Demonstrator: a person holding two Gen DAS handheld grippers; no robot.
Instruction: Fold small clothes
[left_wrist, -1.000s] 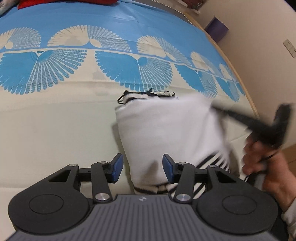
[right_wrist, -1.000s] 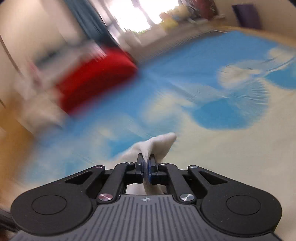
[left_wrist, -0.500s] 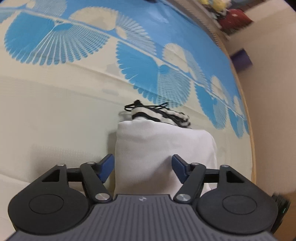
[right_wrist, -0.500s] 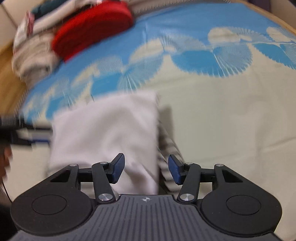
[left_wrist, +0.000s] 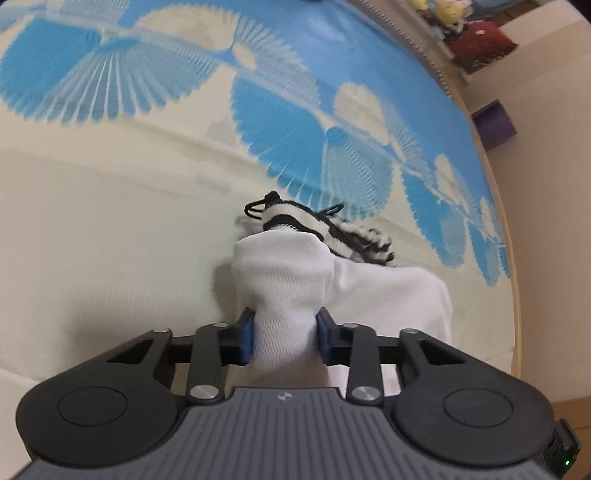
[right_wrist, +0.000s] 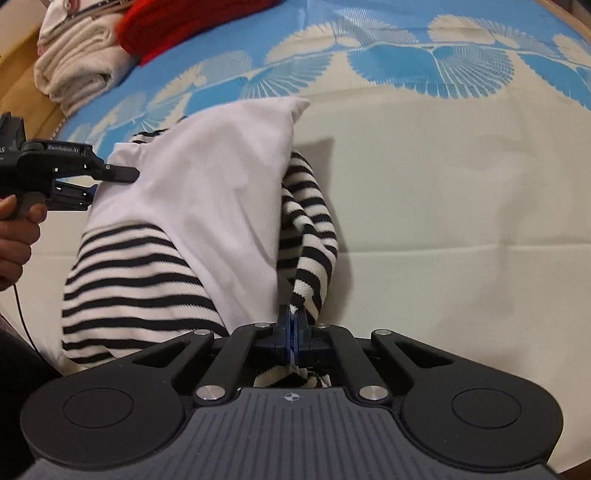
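left tool (left_wrist: 283, 334) closing, pinching white cloth (left_wrist: 291, 280); right tool (right_wrist: 292, 334) clamped on striped garment (right_wrist: 310, 236)

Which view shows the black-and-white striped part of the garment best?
The right wrist view: the striped part spreads wide beside the white part, and the right gripper is shut on its edge. The left wrist view shows only a bunched bit behind white cloth.

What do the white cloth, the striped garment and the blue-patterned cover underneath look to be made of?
White cloth: soft matte knit, probably cotton; fine ribs show where the left gripper bunches it.
Striped garment: thicker knit, black and white bands, visible ribbing.
Cover: looks like a flat woven sheet, cream with blue fans, lightly creased.
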